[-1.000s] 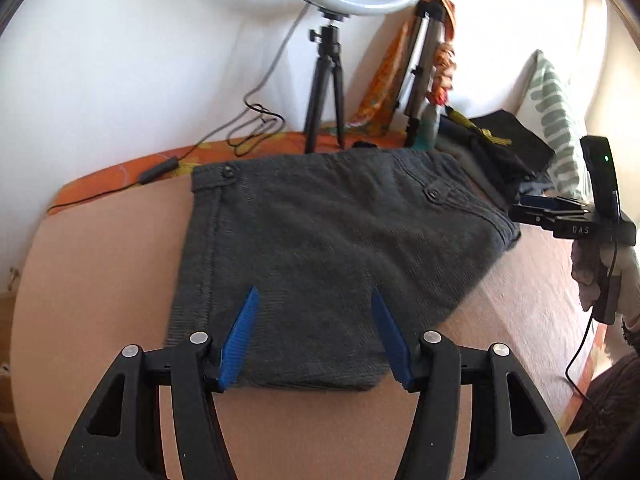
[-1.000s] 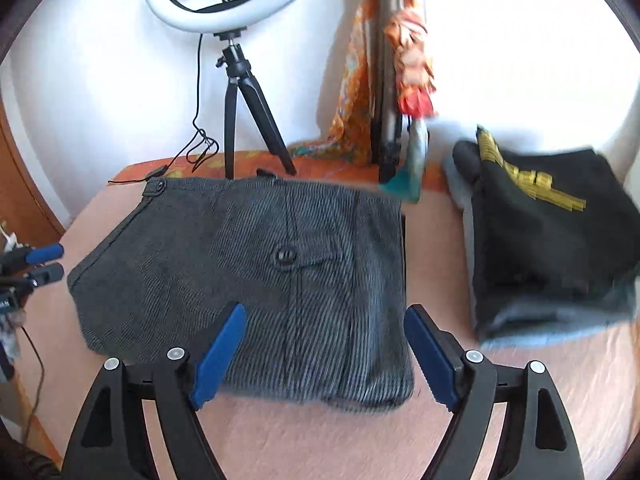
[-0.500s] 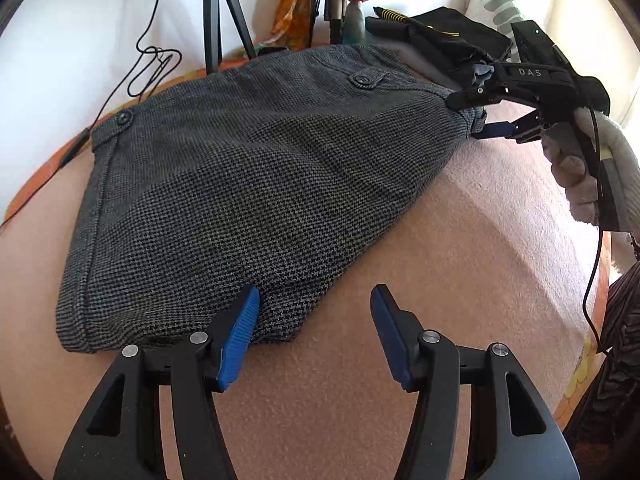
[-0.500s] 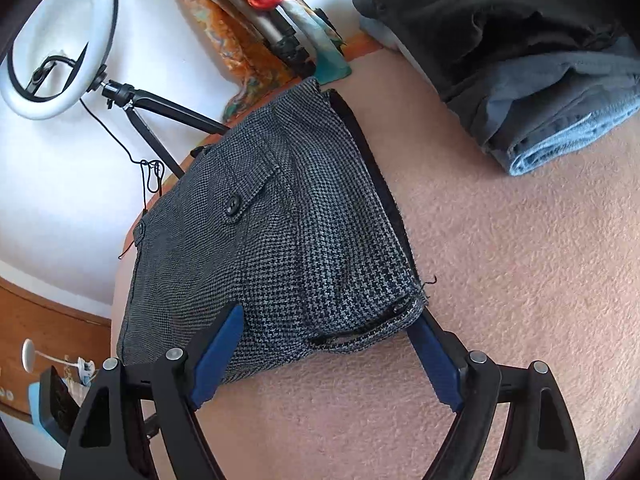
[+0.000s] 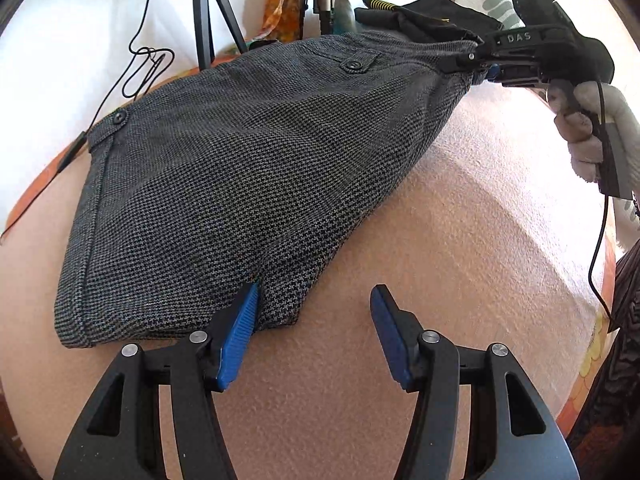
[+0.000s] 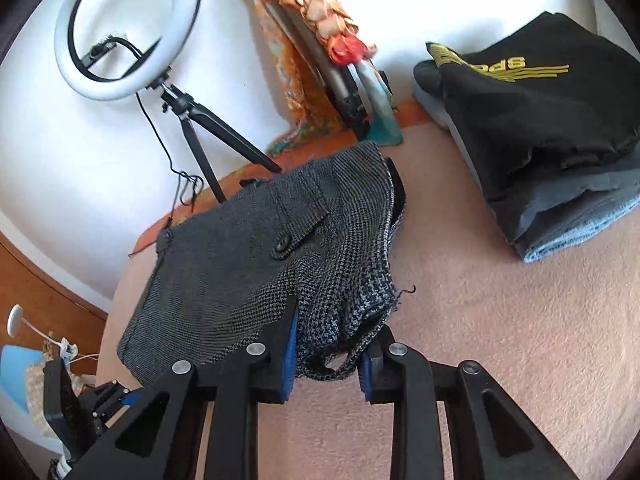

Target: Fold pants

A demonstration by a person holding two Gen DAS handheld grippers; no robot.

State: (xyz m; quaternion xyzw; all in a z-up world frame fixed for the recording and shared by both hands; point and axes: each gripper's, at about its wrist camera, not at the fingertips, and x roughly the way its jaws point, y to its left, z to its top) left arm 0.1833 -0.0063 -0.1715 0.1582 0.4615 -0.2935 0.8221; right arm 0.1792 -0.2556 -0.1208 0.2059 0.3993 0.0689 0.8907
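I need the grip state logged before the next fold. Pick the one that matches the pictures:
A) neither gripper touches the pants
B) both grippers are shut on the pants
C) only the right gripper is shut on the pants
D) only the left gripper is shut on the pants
C: the right gripper pinches a bunched corner of the grey pants, while the left gripper stands open at their edge.

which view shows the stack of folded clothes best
The right wrist view: the stack of folded clothes sits open at upper right, black garment with yellow print on top, grey and blue layers below. In the left wrist view only its black top shows, behind the pants and right gripper.
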